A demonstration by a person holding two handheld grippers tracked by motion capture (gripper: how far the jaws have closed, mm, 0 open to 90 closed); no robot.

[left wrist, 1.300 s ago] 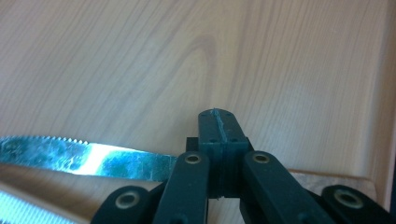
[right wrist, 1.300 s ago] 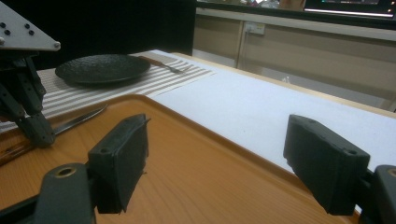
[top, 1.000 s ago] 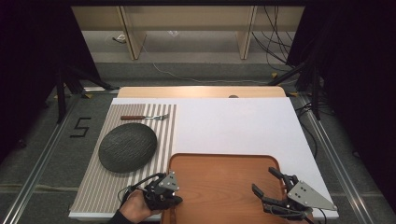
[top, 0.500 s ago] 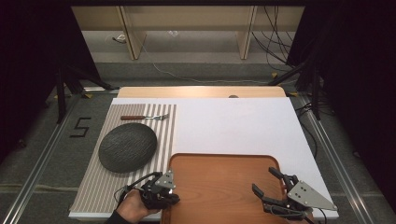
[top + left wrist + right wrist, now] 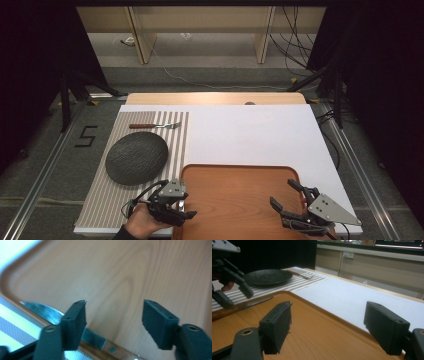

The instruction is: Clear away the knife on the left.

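Your left gripper (image 5: 113,322), jaws just opened, is releasing the serrated wooden-handled knife (image 5: 50,313) onto the orange wooden tray's (image 5: 235,195) rim. Your right gripper (image 5: 334,327) is waiting wide and empty over it.

Grey floor (image 5: 45,165) marked "5" (image 5: 86,136); pale wooden shelving (image 5: 200,30) behind; black curtains (image 5: 380,75) at sides.

A dark round plate (image 5: 136,157) lies on the striped placemat (image 5: 176,142), near the left gripper (image 5: 187,205) and just beyond its fingertips. A wood-handled fork (image 5: 155,125) lies farther off, past the plate. The white table cover (image 5: 250,135) stretches ahead of the right gripper (image 5: 285,194)
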